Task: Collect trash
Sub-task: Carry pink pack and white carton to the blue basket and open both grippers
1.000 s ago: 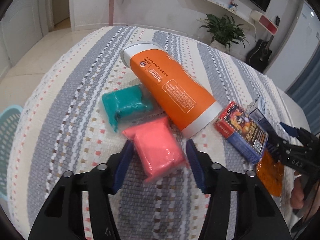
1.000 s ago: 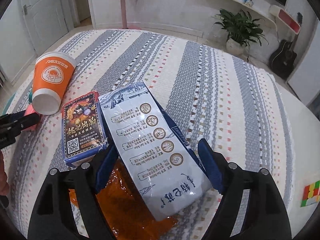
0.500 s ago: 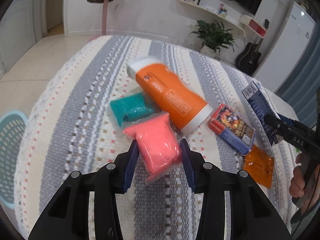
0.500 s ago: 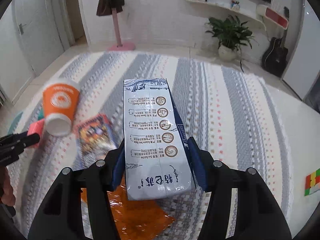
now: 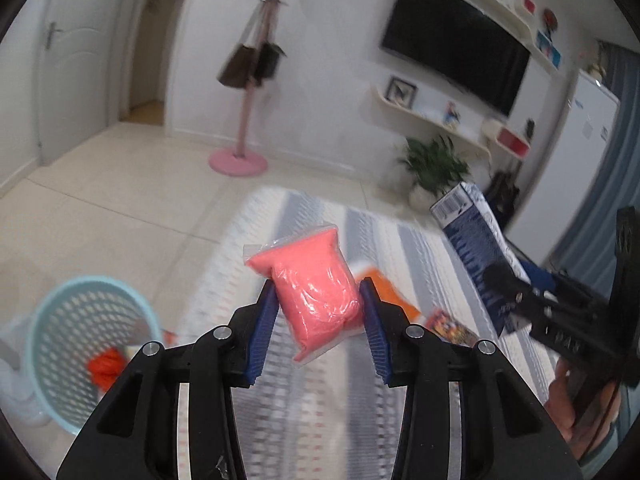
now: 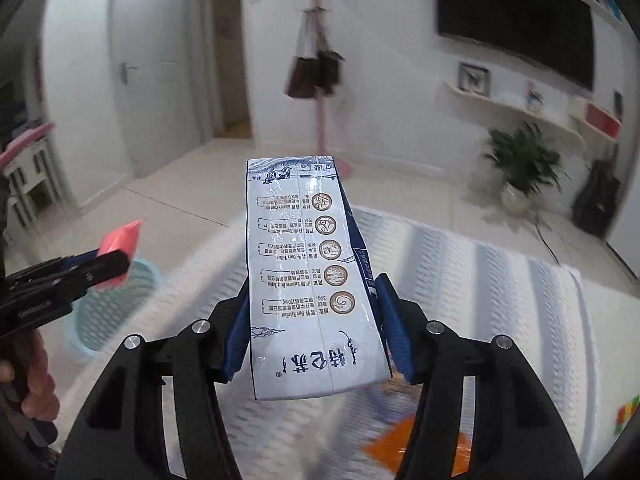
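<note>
Left claw (image 5: 318, 320) grips pink packet (image 5: 314, 284); right claw (image 6: 310, 326) grips milk carton (image 6: 310, 280) (both aloft).

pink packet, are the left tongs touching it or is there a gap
Touching. The left wrist view shows the left tongs with both blue pads pressed against the sides of the pink packet, which is held up off the striped cloth.

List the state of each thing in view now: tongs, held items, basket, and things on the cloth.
Left tongs: shut on pink plastic-wrapped packet, lifted off the cloth.
Right tongs: shut on white-and-blue milk carton, lifted, long side pointing forward.
Light-blue perforated plastic basket: upright on the floor, red trash inside.
Orange paper cup: lying on striped tablecloth.
</note>
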